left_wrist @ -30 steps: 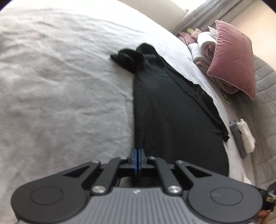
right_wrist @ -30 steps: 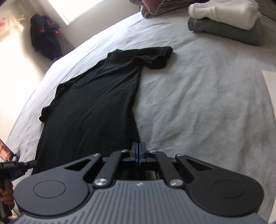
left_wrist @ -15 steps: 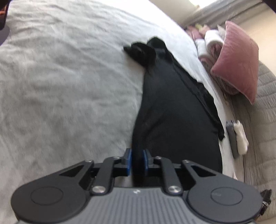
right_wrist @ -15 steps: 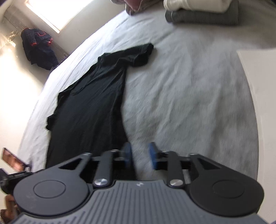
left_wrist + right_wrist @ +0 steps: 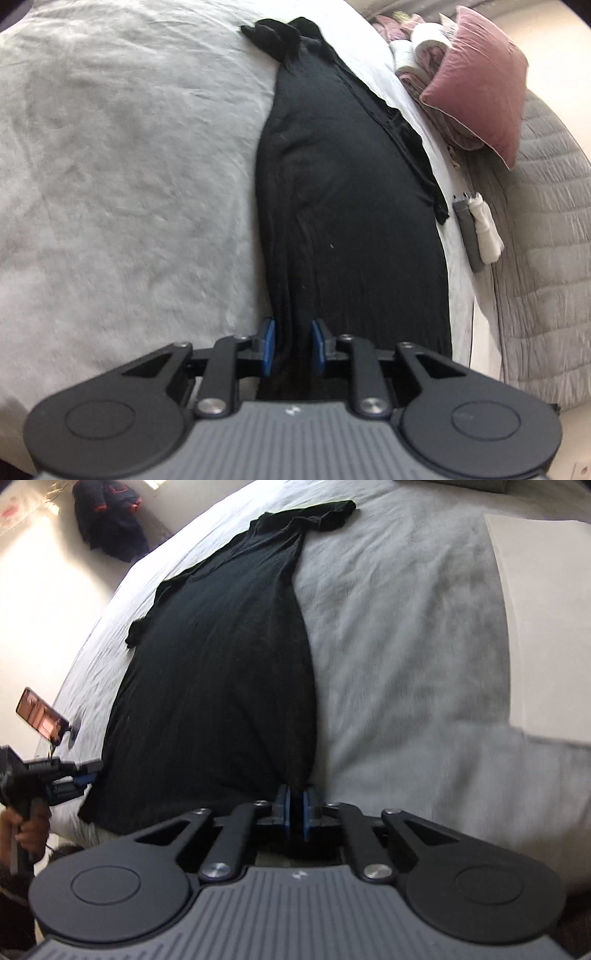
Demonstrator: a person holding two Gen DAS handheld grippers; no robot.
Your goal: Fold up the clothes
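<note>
The black shirt (image 5: 351, 206) lay lengthwise on the grey bedspread (image 5: 122, 177), running from frame centre to the top. My left gripper (image 5: 292, 347) was closing around its bunched hem at lower centre; my right gripper (image 5: 294, 808), angled down, was closing narrowly on the hem's other corner.

The left wrist view looks forward and steeply down along the left tool (image 5: 291, 345) from close above the bed (image 5: 122, 177), facing up the length of the black shirt (image 5: 343, 192) toward the pink pillow (image 5: 480, 77). The right wrist view looks the same way from the right tool (image 5: 294, 808), at the shirt's opposite hem corner. Both views share the shirt and grey bedding; the right view also takes in the left tool.
</note>
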